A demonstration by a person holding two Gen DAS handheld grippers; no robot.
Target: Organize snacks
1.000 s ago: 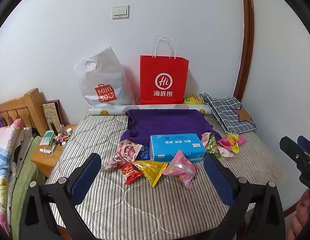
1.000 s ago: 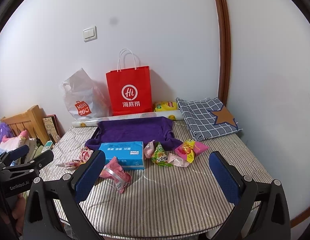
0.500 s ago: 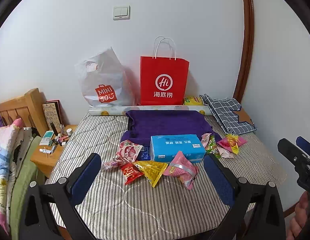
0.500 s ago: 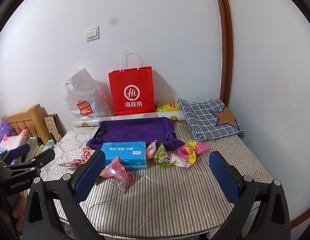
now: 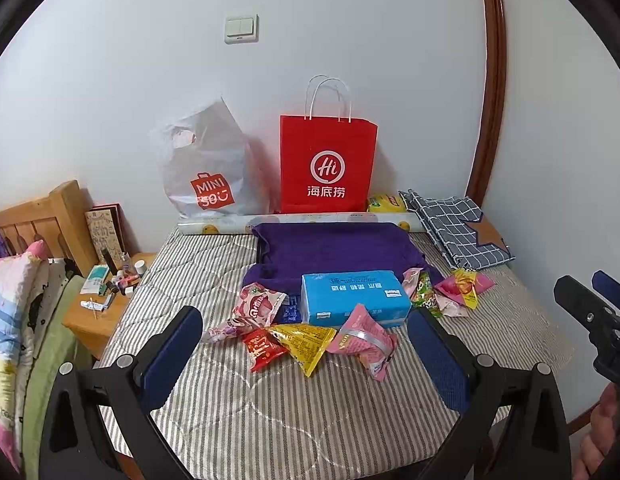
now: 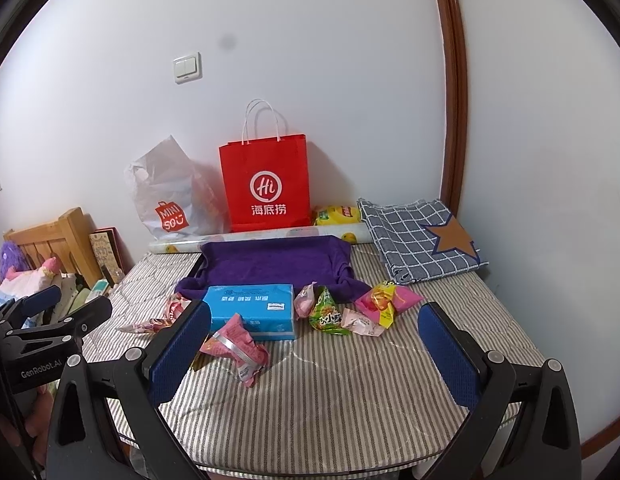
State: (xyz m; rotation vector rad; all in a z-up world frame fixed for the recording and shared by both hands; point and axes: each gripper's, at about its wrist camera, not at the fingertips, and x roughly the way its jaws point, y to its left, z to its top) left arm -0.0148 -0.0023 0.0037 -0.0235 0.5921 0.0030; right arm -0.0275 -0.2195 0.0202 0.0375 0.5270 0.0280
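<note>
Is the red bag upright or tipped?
Upright: the red bag stands on its base against the wall, handles up, in both views.

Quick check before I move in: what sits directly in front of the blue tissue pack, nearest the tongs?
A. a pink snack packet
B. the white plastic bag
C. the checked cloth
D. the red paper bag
A: the pink snack packet lies against the near edge of the blue tissue pack, while both bags and the checked cloth are back by the wall.
</note>
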